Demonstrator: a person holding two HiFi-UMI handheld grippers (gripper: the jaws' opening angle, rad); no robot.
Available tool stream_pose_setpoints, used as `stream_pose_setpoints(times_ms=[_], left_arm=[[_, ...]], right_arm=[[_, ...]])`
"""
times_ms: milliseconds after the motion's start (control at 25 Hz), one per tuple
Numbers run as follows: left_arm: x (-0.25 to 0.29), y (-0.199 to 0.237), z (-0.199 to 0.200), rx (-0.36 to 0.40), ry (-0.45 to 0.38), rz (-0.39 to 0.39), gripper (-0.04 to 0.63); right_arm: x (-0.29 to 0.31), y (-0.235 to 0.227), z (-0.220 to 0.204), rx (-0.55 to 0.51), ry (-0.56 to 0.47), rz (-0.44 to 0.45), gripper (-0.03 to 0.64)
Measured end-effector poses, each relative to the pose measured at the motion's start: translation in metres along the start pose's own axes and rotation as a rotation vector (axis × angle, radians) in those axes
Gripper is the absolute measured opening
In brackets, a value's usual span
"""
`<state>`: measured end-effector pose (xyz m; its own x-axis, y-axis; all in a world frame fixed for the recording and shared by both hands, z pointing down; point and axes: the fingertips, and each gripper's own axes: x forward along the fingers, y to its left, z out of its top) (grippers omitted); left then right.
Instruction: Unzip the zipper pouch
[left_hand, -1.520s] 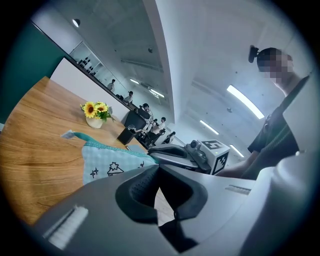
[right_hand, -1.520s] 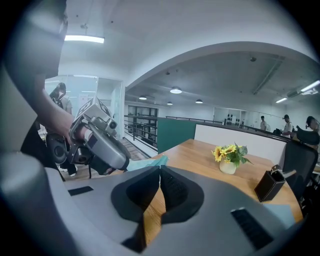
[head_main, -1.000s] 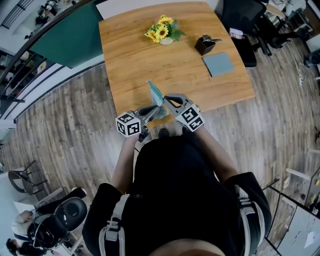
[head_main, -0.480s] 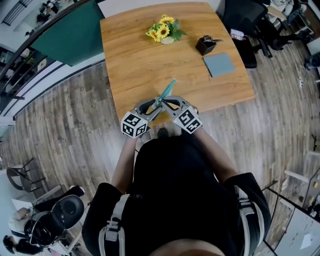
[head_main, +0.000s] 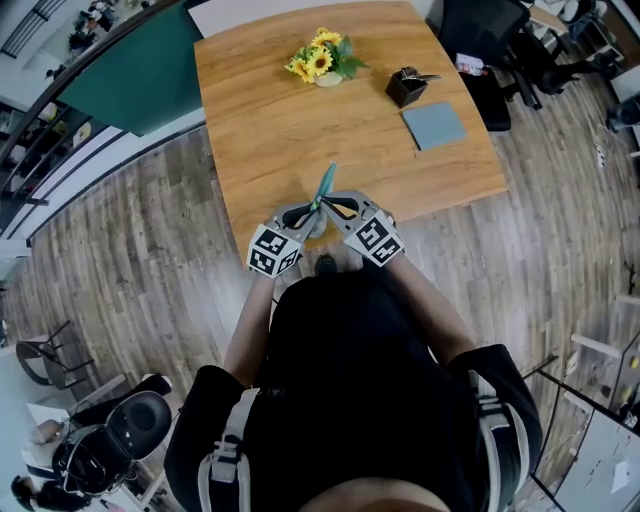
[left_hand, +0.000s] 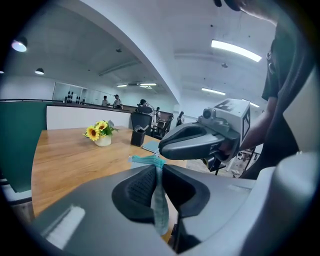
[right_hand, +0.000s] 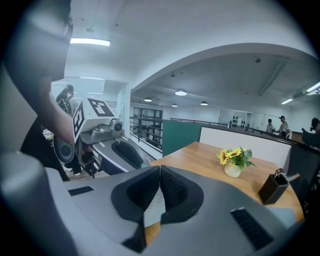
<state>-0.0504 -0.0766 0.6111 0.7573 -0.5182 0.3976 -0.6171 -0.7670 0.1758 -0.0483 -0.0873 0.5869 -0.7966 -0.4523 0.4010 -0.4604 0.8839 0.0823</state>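
Note:
A teal zipper pouch (head_main: 325, 185) is held edge-on above the near edge of the wooden table (head_main: 270, 130), sticking up and away from me. My left gripper (head_main: 312, 208) comes at its lower end from the left; its jaws are closing, and in the left gripper view the pads press on the pouch fabric (left_hand: 159, 200) at the left gripper (left_hand: 156, 167). My right gripper (head_main: 328, 205) meets it from the right. Seen in its own view, the right gripper (right_hand: 160, 172) is shut, with pale pouch fabric (right_hand: 152, 207) hanging just below the pads.
On the table's far side stand a vase of sunflowers (head_main: 322, 62), a black holder (head_main: 408, 86) and a grey-blue notebook (head_main: 436, 125). A black office chair (head_main: 500, 40) is at the back right. A green partition (head_main: 140, 75) runs along the left. Another chair (head_main: 140, 425) stands at lower left.
The pouch has swung from leaning left with its face showing to edge-on and pointing up-right. The two grippers have drawn closer together at its lower end.

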Motion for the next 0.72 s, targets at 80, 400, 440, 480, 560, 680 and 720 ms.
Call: stream_pose_setpoints(times_ms=[80, 400, 440, 480, 560, 680, 720], left_arm=[[0.0, 0.0, 0.0, 0.008, 0.006, 0.0, 0.037], [0.003, -0.001, 0.004, 0.015, 0.006, 0.003, 0.035], [0.003, -0.001, 0.005, 0.014, 0.004, 0.004, 0.035], [0.004, 0.0, 0.005, 0.014, 0.003, 0.005, 0.035], [0.004, 0.0, 0.005, 0.019, 0.004, 0.007, 0.034], [0.004, 0.001, 0.007, 0.028, 0.004, 0.008, 0.034], [0.004, 0.002, 0.008, 0.034, 0.005, 0.009, 0.034]], right_arm=[[0.0, -0.001, -0.001, 0.009, 0.002, -0.01, 0.008], [-0.001, -0.008, -0.002, 0.063, 0.0, -0.037, 0.008], [0.0, -0.009, -0.001, 0.072, -0.003, -0.041, 0.008], [0.0, -0.01, -0.001, 0.077, -0.004, -0.046, 0.008], [0.0, -0.011, -0.003, 0.09, 0.009, -0.054, 0.008], [0.001, -0.013, -0.001, 0.139, 0.01, -0.059, 0.008], [0.002, -0.014, 0.0, 0.154, 0.008, -0.061, 0.006]])
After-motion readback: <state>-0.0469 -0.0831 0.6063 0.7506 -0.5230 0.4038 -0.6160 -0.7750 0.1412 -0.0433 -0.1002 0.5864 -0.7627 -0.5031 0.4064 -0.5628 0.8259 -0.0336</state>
